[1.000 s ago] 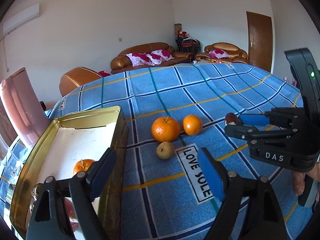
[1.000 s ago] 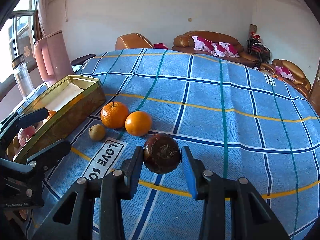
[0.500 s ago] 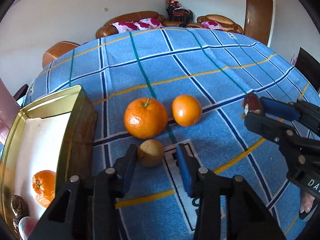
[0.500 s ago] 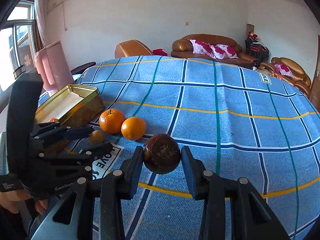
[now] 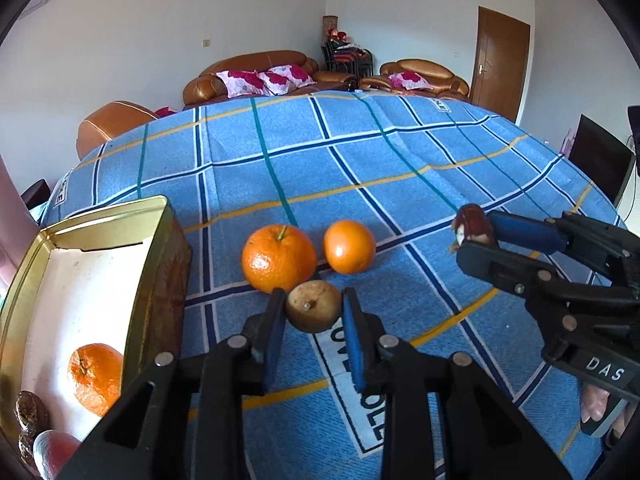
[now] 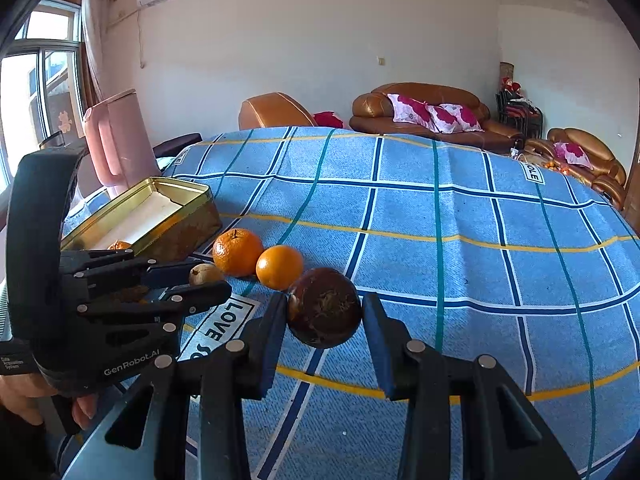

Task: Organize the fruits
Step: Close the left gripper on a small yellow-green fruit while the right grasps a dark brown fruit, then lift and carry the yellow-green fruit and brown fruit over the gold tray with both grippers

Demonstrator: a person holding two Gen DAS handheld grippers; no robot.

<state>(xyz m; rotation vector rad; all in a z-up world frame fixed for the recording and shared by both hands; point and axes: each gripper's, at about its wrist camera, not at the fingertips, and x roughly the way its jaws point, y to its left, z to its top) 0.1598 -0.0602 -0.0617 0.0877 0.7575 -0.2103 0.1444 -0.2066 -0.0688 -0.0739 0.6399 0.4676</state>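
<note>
Left gripper point(image 5: 313, 312) jaws pinch a brown fruit point(image 5: 313, 310); only the right view, lower centre, shows the right gripper point(image 6: 325, 314) jaws clamping a dark fruit point(image 6: 325, 312) whole.

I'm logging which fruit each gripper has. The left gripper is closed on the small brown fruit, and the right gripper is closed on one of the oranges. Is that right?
Not quite. The left gripper is closed on the small brown fruit, but the right gripper holds a dark reddish-brown round fruit, not an orange. The right wrist view shows both oranges lying on the blue cloth.
</note>
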